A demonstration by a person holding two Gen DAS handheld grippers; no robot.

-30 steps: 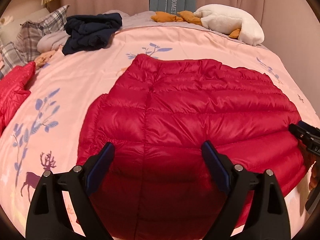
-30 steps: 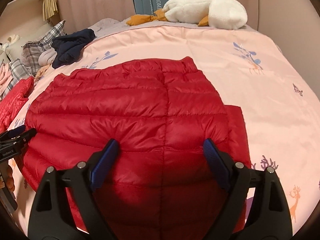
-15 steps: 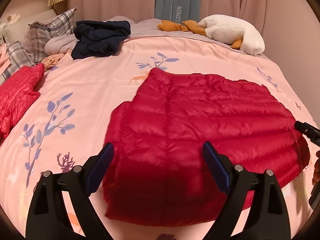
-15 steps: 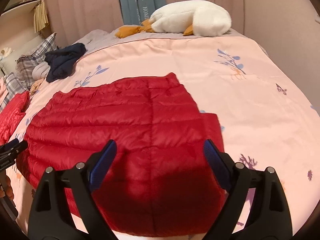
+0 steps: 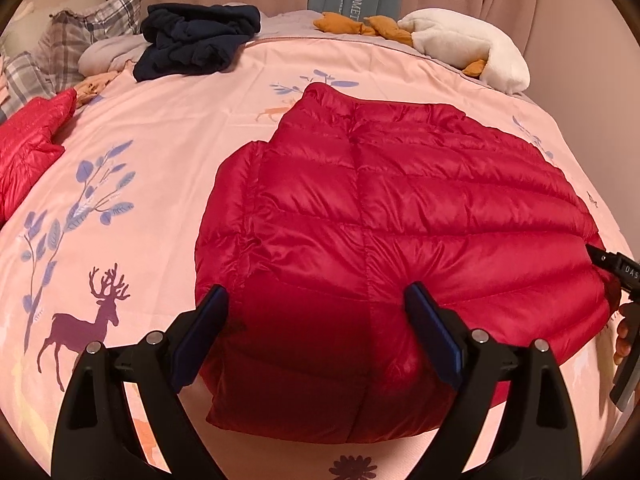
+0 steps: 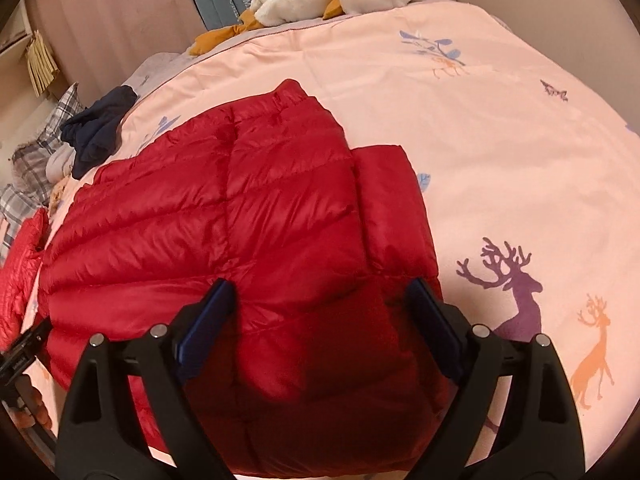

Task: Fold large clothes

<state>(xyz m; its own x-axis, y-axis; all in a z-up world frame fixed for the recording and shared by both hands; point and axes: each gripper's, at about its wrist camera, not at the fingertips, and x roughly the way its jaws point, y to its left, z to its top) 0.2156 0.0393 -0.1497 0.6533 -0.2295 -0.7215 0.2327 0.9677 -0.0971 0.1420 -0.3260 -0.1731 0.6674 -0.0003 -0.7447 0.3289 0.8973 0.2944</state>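
The red quilted jacket (image 5: 400, 232) lies flat, partly folded, on the pink bedspread (image 5: 160, 140), while the left gripper (image 5: 316, 332) and right gripper (image 6: 320, 324) hover above its near edge, fingers spread wide, gripping nothing.

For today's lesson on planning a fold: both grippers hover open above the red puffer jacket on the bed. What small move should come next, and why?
Probably lower both grippers onto the near hem and close on it. The red puffer jacket lies flat on the pink bedspread, while the left gripper and right gripper stand open above that edge, gripping nothing.
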